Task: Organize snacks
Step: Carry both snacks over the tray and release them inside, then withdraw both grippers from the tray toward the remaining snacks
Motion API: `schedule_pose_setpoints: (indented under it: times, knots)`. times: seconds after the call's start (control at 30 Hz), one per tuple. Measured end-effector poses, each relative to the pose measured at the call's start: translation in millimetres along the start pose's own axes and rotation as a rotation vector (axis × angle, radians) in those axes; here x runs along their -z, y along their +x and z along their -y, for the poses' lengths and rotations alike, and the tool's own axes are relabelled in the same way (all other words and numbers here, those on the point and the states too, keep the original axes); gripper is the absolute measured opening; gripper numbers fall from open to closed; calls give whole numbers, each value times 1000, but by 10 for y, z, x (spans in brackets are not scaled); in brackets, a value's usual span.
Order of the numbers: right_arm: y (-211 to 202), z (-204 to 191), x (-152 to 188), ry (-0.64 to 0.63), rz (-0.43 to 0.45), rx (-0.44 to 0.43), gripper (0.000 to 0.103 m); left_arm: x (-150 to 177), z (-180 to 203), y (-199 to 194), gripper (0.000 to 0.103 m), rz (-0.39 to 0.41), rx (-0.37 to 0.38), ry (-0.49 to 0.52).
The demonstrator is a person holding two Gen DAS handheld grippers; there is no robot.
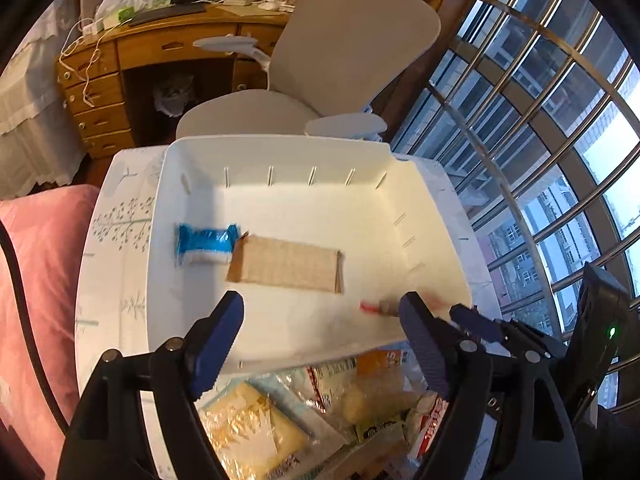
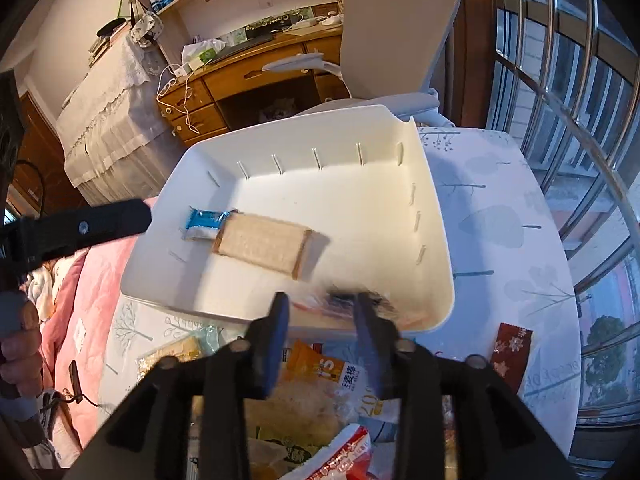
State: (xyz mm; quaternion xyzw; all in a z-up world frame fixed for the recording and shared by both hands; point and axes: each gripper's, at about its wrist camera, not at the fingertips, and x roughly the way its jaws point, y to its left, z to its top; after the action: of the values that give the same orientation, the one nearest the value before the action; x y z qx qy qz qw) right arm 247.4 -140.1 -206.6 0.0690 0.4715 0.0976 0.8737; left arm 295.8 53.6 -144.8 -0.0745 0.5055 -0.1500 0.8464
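A white bin (image 1: 276,148) (image 2: 436,216) stands on the table. On its floor lie a blue snack packet (image 1: 206,242) (image 2: 206,222) and a tan cracker pack (image 1: 286,266) (image 2: 262,246). My left gripper (image 1: 320,300) hovers over the bin's near wall, open wide, with nothing between its fingers. My right gripper (image 2: 321,300) is at the bin's near right corner with its jaws apart. A small, blurred red packet (image 1: 376,307) (image 2: 316,300) sits just past its tips, and the pads are not pressing it. A pile of snack packets (image 1: 320,400) (image 2: 320,380) lies under both grippers.
The table (image 2: 500,220) has a tree-print cloth, and a dark red packet (image 2: 512,356) lies at its right. A grey chair (image 1: 352,40) and a wooden desk (image 1: 132,48) stand behind the bin. Barred windows (image 1: 540,120) are to the right and pink bedding (image 1: 36,280) to the left.
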Motion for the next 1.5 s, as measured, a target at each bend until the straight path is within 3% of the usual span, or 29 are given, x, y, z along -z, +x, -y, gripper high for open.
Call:
schedule_pose_setpoints:
  times: [0.4,0.7,1.03,1.23,1.5]
  knots:
    - [-336,74,224,83,-6,2,44,535,121,-384,80,-4,7,21]
    - [-706,27,605,144,7,43,48,988,82,-738,80,-3,75,-1]
    - [-940,-152,1205,176,-26,86,51,1539,-98,-889,80,-75,66,-79]
    - [-989,-250,1567,181,-71,103,51,1834,-162,-844,81,-181,37,-124]
    - [-966,-200,1807,216,-145,118,56,1987,-110,-790,89,-245,-9,-155]
